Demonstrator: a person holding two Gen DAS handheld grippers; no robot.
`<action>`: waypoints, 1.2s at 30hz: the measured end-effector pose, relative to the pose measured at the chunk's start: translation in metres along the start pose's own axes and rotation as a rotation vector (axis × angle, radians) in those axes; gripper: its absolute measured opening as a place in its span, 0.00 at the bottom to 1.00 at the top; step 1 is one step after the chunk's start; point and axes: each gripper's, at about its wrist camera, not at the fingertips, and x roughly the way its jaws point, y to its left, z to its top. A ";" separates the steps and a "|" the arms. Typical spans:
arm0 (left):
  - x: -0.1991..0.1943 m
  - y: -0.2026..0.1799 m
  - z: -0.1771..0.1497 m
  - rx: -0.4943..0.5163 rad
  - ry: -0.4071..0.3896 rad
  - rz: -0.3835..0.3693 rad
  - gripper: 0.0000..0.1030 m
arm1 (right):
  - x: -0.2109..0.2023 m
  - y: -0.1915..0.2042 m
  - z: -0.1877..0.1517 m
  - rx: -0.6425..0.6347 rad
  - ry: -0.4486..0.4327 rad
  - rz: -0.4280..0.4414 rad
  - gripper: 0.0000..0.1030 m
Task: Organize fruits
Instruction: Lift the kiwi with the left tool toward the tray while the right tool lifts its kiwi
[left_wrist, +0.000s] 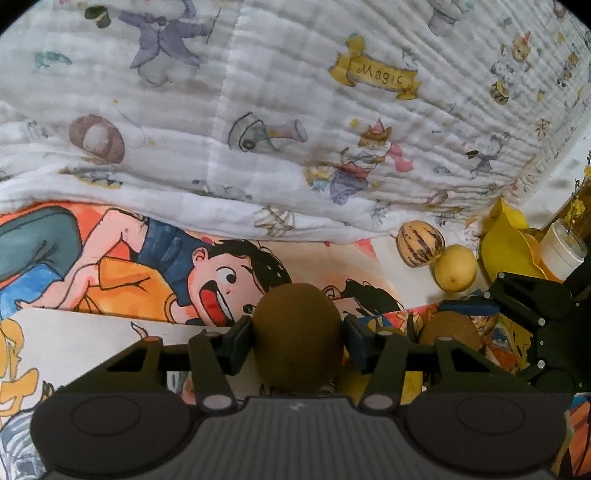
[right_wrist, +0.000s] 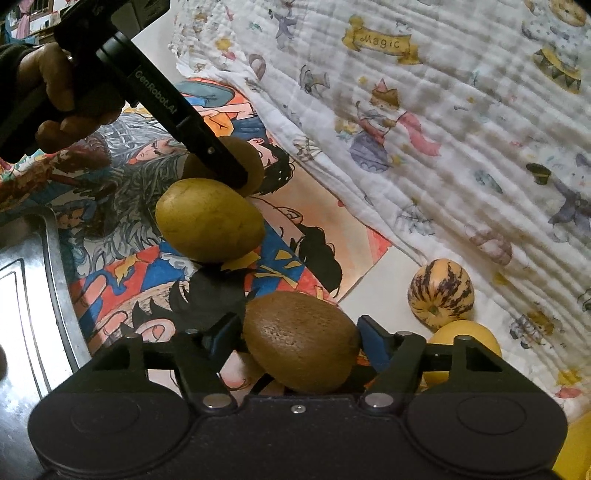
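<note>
A brown kiwi sits between the blue pads of my left gripper, which is shut on its sides. My right gripper is shut on a second kiwi, gripping it lengthwise just above the cartoon-printed cloth. A yellow-green oval fruit lies between the two kiwis. In the right wrist view, a hand holds the left gripper, and one of its fingers crosses the first kiwi. The right-held kiwi also shows at the right of the left wrist view.
A striped yellow melon-like fruit and a plain yellow fruit lie by the edge of a white printed blanket. A metal tray lies at the left. A yellow container and a white cup with yellow flowers stand at the right.
</note>
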 end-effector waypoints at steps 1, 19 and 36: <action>0.001 0.001 0.000 -0.010 0.003 -0.006 0.55 | 0.000 0.000 0.000 -0.002 0.000 -0.003 0.66; -0.023 0.003 -0.018 -0.079 -0.056 0.026 0.54 | -0.013 0.016 0.002 -0.045 -0.060 -0.072 0.62; -0.095 -0.015 -0.070 -0.116 -0.107 0.022 0.54 | -0.068 0.078 0.011 -0.054 -0.144 0.049 0.62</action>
